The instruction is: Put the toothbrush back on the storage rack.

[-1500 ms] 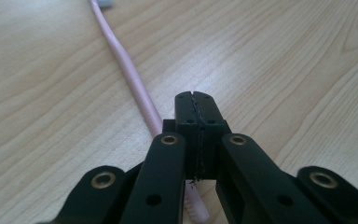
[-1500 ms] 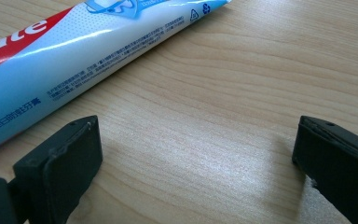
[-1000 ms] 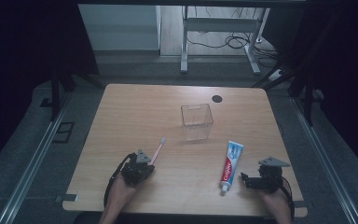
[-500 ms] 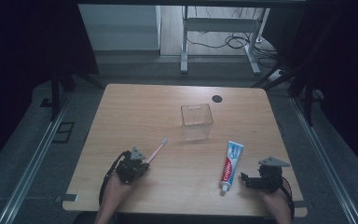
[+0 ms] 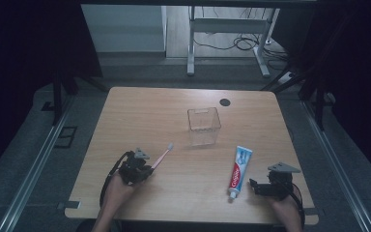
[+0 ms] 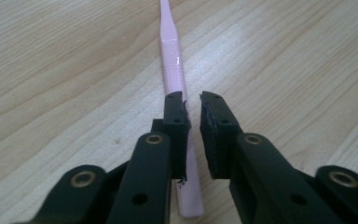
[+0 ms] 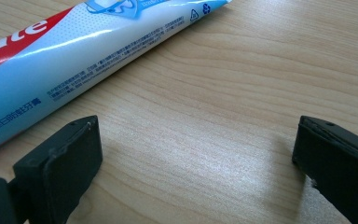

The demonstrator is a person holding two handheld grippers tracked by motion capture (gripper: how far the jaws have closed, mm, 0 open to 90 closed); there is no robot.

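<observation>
A pink toothbrush (image 5: pixel 162 155) lies on the wooden table (image 5: pixel 140 111) at the front left, its head pointing toward a clear plastic box (image 5: pixel 204 126). My left gripper (image 5: pixel 149 169) is over the handle end. In the left gripper view the jaws (image 6: pixel 192 100) have just been opening and stand a narrow gap apart. The toothbrush (image 6: pixel 172 70) runs under the left finger and is not clamped between the pads. A blue and white toothpaste tube (image 5: pixel 239 169) lies at the front right. My right gripper (image 5: pixel 253 186) rests beside its cap end, open wide (image 7: pixel 198 135) over bare wood, with the tube (image 7: pixel 74 46) off to its left.
The clear box stands upright near the table's middle. A small black round cap (image 5: pixel 225 102) sits in the tabletop at the back right. Beyond the far edge stand metal table legs (image 5: pixel 191 43) and floor cables.
The left hand has shifted slightly. The toothbrush, the toothpaste tube and the right hand keep their places.
</observation>
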